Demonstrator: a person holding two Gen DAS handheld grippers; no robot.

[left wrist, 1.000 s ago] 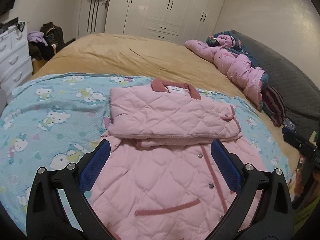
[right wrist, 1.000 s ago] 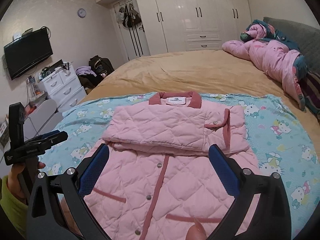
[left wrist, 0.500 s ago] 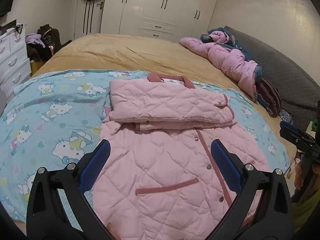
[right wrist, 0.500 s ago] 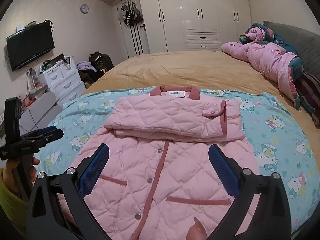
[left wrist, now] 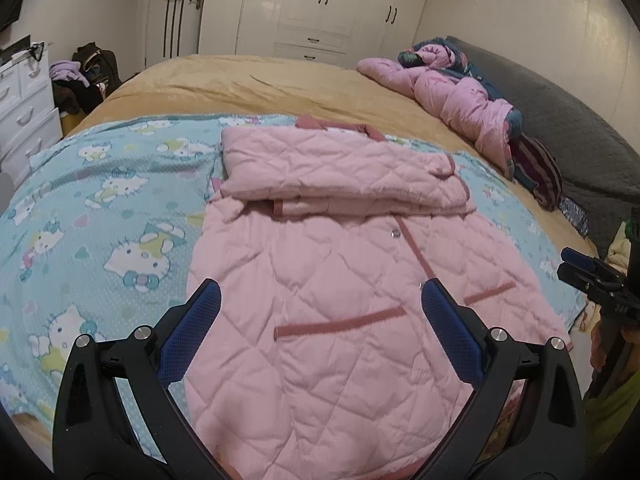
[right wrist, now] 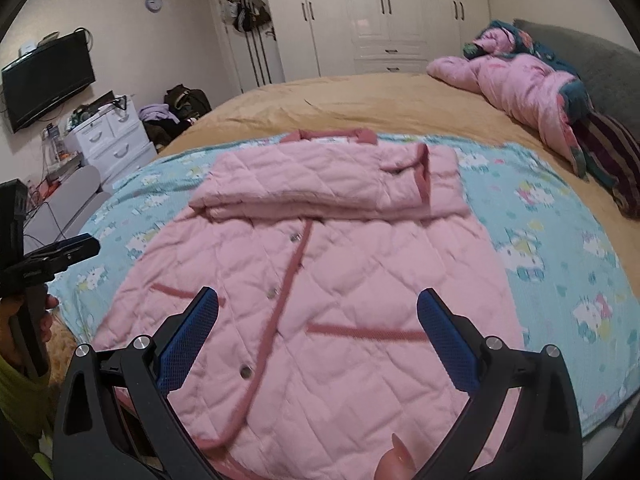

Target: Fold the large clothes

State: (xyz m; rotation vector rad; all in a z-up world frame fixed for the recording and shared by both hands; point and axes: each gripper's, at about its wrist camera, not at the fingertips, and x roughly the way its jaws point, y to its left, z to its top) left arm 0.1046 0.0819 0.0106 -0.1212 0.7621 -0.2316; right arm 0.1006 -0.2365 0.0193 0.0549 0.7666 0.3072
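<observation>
A pink quilted jacket [left wrist: 340, 280] lies front-up on a light blue cartoon-cat blanket [left wrist: 100, 200] on the bed, with both sleeves folded across the chest below the collar. It also shows in the right wrist view [right wrist: 320, 280]. My left gripper [left wrist: 320, 300] is open and empty above the jacket's lower left part. My right gripper [right wrist: 318, 304] is open and empty above the lower right part. Each gripper shows in the other's view, the right gripper at the right edge [left wrist: 592, 276] and the left gripper at the left edge [right wrist: 52, 256].
The blanket [right wrist: 560, 240] lies on a tan bedspread [left wrist: 260, 80]. A crumpled pink quilt [left wrist: 460, 96] and a grey headboard [left wrist: 560, 120] are at the right. A white drawer unit [right wrist: 112, 140], a wall TV [right wrist: 48, 80] and white wardrobes [right wrist: 380, 12] stand beyond the bed.
Both grippers have pulled back toward the foot of the bed and dropped lower, so more of the jacket's hem is in view. Both stay open.
</observation>
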